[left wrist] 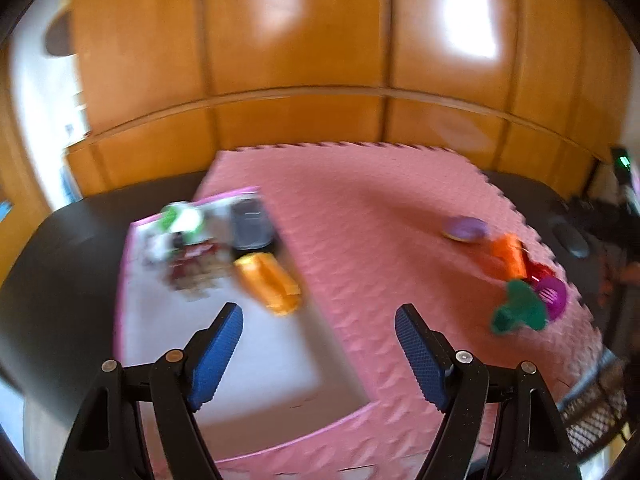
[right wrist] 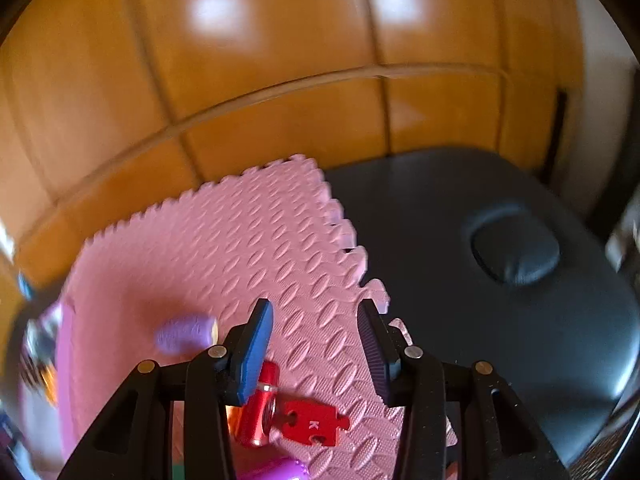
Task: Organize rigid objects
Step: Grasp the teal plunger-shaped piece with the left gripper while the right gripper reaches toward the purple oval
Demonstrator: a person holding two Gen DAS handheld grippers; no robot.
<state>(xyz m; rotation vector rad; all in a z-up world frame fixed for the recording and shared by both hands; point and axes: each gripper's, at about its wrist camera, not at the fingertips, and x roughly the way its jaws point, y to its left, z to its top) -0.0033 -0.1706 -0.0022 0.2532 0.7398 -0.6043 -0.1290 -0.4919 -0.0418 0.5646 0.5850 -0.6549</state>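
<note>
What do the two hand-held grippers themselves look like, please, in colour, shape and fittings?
Both match: the left hand-held gripper and right hand-held gripper have black, angular plastic linkages with cut-out openings, silver round pivot pins, and two blue ribbed pads. No cables, sleeves or printed markings show.

Embossed foam mat (right wrist: 256, 240), glossy wood panelling (right wrist: 280, 40)

Tray (left wrist: 132, 320) left on mat (left wrist: 360, 200); bottle (left wrist: 268, 282) in tray; toys (left wrist: 520, 280) at mat's right edge.

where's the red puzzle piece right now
In the right wrist view, the red puzzle piece lies on the pink foam mat, touching the red cylinder, below the open right gripper.
</note>
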